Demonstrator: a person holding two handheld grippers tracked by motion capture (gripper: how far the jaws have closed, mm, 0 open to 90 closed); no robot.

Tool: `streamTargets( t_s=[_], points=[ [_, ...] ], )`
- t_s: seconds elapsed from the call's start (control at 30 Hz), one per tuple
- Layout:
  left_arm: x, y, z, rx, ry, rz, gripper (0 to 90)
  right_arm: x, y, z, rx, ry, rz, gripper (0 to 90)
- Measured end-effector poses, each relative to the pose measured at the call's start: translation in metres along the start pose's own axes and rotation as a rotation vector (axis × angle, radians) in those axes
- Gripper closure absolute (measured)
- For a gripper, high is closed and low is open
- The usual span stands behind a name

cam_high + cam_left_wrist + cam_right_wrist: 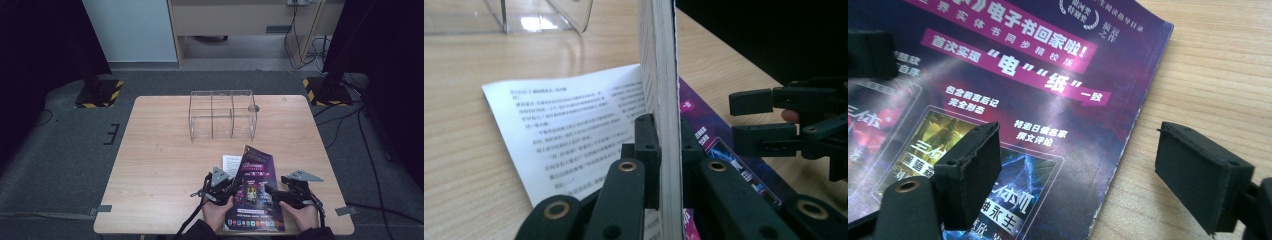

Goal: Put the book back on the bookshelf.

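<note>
Clamped on the magazine's point(663, 100) lifted pages, left gripper point(664, 150); right gripper point(1073, 175) gapes beside that magazine's edge

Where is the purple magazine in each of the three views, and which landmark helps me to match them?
High view: the purple magazine lies at the table's near edge, between both grippers.
Left gripper view: its page block stands upright at centre, clamped by the left gripper.
Right gripper view: its cover covers the left and centre.
Shared landmark: the magazine's purple cover on the wooden table.
</note>
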State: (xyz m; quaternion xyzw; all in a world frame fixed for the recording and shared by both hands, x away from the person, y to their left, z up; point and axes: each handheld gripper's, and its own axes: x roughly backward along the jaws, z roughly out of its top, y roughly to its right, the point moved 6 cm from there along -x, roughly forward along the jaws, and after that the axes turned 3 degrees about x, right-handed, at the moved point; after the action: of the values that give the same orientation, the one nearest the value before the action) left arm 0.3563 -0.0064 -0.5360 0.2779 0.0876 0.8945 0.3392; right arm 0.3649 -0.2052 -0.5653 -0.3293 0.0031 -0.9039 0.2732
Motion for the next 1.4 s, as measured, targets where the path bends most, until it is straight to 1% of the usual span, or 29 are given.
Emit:
streamTargets(
  t_s=[0.07,0.1,0.13,0.17,0.2,0.23,0.3,0.43,0.67,0.77,0.8,0.83,0.93,0.97,1.0,1.1,1.13,1.17,1.2,1.23,1.3,1.4],
  points=[
    [0.002,0.002,0.002,-0.004,0.009,-0.003,84.5,0.001,0.000,0.000,-0.002,0.001,0.002,18.2],
    [0.003,0.004,0.005,-0.006,0.023,-0.005,84.5,0.003,0.000,0.002,-0.001,0.014,0.009,17.7],
    [0.003,0.004,0.005,-0.006,0.023,-0.005,84.5,0.003,0.000,0.002,-0.001,0.014,0.009,17.7],
    [0.006,0.005,0.008,-0.009,0.037,-0.010,84.5,0.004,0.000,0.002,-0.001,0.020,0.015,17.5],
    [0.006,0.005,0.008,-0.009,0.037,-0.010,84.5,0.004,0.000,0.002,-0.001,0.020,0.015,17.5],
    [0.009,0.006,0.011,-0.006,0.052,-0.013,84.5,0.005,0.000,0.003,-0.003,0.025,0.021,17.0],
    [0.010,0.006,0.013,-0.005,0.058,-0.014,84.5,0.005,-0.001,0.003,-0.005,0.025,0.025,16.8],
    [0.017,0.006,0.020,-0.012,0.082,-0.017,84.6,0.006,-0.002,0.003,-0.003,0.030,0.040,16.3],
    [0.022,0.007,0.025,-0.017,0.103,-0.022,84.6,0.004,-0.006,0.005,-0.002,0.035,0.063,15.8],
    [0.023,0.009,0.027,-0.014,0.116,-0.036,84.5,0.001,-0.009,0.006,-0.004,0.036,0.085,15.6],
    [0.023,0.009,0.027,-0.014,0.116,-0.036,84.5,0.001,-0.009,0.006,-0.004,0.036,0.085,15.6],
    [0.024,0.009,0.027,-0.015,0.120,-0.038,84.5,0.001,-0.011,0.006,-0.009,0.035,0.101,15.4],
    [0.025,0.010,0.028,-0.013,0.125,-0.036,84.5,-0.001,-0.012,0.006,-0.008,0.036,0.113,15.4],
    [0.026,0.011,0.029,-0.018,0.130,-0.037,84.5,-0.001,-0.013,0.006,-0.013,0.028,0.125,15.4],
    [0.026,0.011,0.029,-0.018,0.130,-0.037,84.6,-0.001,-0.013,0.006,-0.013,0.028,0.125,15.4],
    [0.029,0.013,0.032,-0.030,0.142,-0.041,84.5,-0.005,-0.014,0.005,-0.023,0.021,0.163,14.7],
    [0.029,0.013,0.032,-0.030,0.142,-0.041,84.5,-0.005,-0.014,0.005,-0.023,0.021,0.163,14.7],
    [0.030,0.014,0.033,-0.029,0.149,-0.044,84.5,-0.007,-0.015,0.005,-0.033,0.024,0.188,15.0],
    [0.030,0.014,0.033,-0.029,0.149,-0.044,84.6,-0.007,-0.015,0.005,-0.033,0.024,0.188,15.0],
    [0.030,0.014,0.033,-0.032,0.148,-0.045,84.5,-0.008,-0.016,0.005,-0.038,0.023,0.212,15.4],
    [0.030,0.015,0.033,-0.034,0.151,-0.048,84.5,-0.010,-0.017,0.004,-0.046,0.016,0.244,16.4],
    [0.029,0.015,0.032,-0.035,0.151,-0.047,84.5,-0.012,-0.022,0.001,-0.092,-0.016,0.319,18.2]
  ],
)
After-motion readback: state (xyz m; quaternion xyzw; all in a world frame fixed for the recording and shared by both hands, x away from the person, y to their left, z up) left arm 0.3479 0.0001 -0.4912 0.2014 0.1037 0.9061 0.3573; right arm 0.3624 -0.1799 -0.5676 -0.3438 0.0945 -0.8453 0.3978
